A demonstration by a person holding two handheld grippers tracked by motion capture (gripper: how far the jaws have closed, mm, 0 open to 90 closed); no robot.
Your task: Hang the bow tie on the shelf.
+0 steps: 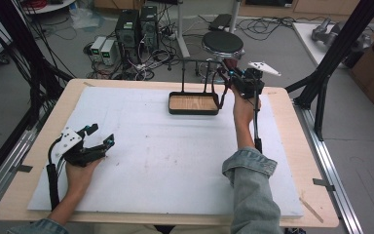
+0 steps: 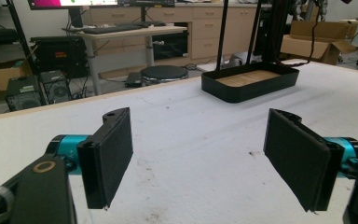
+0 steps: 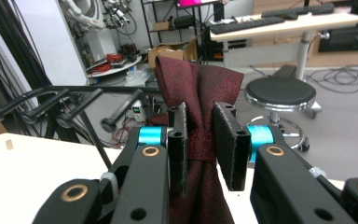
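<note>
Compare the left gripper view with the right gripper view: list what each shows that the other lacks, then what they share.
Left gripper view alone: the left gripper with its jaws wide apart over the white table cover, and the black tray with a wooden floor standing ahead on it.

Right gripper view alone: the right gripper shut on a dark red cloth, and a black rack with several prongs at the left.

Both: the round black stool on the floor beyond the table, and desks with keyboards in the background.
</note>
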